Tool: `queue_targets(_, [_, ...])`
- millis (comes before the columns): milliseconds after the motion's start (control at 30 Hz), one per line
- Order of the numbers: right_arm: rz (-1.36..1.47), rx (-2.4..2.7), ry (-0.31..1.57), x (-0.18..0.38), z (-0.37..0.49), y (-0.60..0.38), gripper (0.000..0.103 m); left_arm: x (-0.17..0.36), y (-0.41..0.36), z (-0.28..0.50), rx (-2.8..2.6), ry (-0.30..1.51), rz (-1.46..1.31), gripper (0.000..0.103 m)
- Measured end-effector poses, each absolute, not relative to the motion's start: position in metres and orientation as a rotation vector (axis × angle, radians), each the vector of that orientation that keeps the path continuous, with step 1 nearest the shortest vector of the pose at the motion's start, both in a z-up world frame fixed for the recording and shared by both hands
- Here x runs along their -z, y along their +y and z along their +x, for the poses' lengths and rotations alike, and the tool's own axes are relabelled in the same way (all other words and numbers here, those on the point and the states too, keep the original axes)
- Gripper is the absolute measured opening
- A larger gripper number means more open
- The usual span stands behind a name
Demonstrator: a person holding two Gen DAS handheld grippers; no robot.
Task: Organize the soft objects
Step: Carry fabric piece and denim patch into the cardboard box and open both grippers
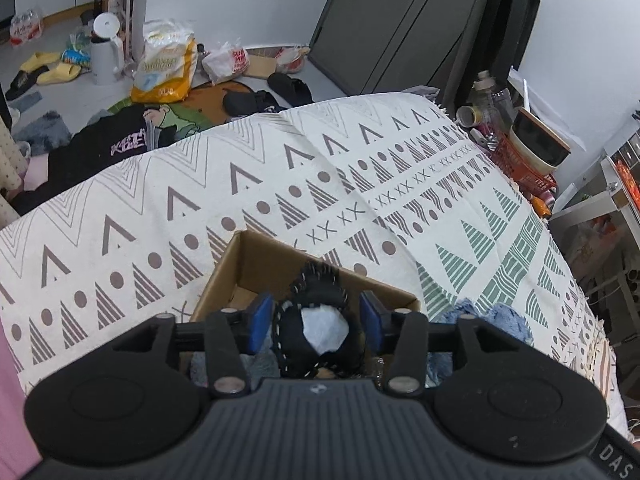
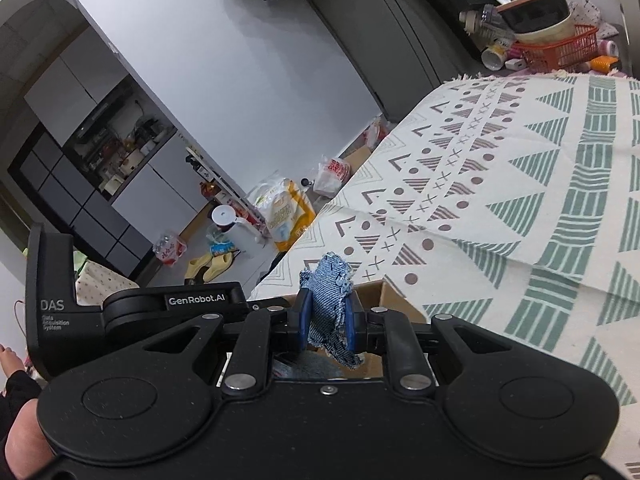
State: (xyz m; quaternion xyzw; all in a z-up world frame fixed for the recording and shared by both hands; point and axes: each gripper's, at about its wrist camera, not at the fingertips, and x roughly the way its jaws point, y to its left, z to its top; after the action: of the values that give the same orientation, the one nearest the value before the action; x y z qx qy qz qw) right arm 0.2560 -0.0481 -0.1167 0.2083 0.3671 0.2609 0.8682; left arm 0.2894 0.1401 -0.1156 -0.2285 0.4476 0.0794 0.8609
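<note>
A black stuffed toy (image 1: 316, 320) with white stitching and a white patch sits between the blue pads (image 1: 260, 320) of my left gripper (image 1: 315, 322), which is shut on its sides. It hangs just over the open cardboard box (image 1: 256, 264) on the patterned cloth. My right gripper (image 2: 328, 320) is shut on a frayed blue denim soft piece (image 2: 326, 304), held above the same box (image 2: 390, 294). The left gripper's body (image 2: 132, 304) shows at the left of the right wrist view. Something grey and fluffy lies inside the box, mostly hidden.
The patterned tablecloth (image 1: 360, 184) covers the table and falls off at its far edge. A blue fluffy cloth (image 1: 504, 316) lies right of the box. An orange basket (image 1: 524, 168) with a bowl and bottles stands at the far right. Bags, slippers and clothes litter the floor beyond.
</note>
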Motion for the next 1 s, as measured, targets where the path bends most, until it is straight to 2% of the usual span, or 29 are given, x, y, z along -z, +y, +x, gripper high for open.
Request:
queue_targets(167, [0.424, -0.550, 0.771, 0.120, 0.259, -0.035, 0.020, 0.110, 0.146, 0.285, -0.163, 0.938, -0.467, 0.061])
queue_targets(333, [0.422, -0.557, 0.798, 0.126, 0.258, -0.029, 0.030, 0.098, 0.152, 0.278, -0.167, 0.930, -0.450, 0.062])
queue_targets(400, [0.417, -0.556, 0.794, 0.124, 0.254, -0.030, 0.036, 0.094, 0.151, 0.274, -0.164, 0.926, -0.442, 0.062])
queue_targets(567, [0.426, -0.552, 0.785, 0.120, 0.239, -0.038, 0.041, 0.087, 0.147, 0.261, -0.173, 0.932, -0.423, 0.064])
queue_targets(733, [0.418, -0.547, 0.805, 0.116, 0.226, -0.050, 0.042, 0.078, 0.140, 0.243, -0.174, 0.929, -0.426, 0.075])
queue_targets(867, [0.385, -0.542, 0.799, 0.105, 0.214, -0.056, 0.054, 0.070, 0.131, 0.231, -0.168, 0.926, -0.404, 0.078])
queue_targets(1000, [0.382, -0.519, 0.810, 0.097, 0.204, -0.065, 0.056, 0.064, 0.120, 0.222, -0.151, 0.944, -0.383, 0.079])
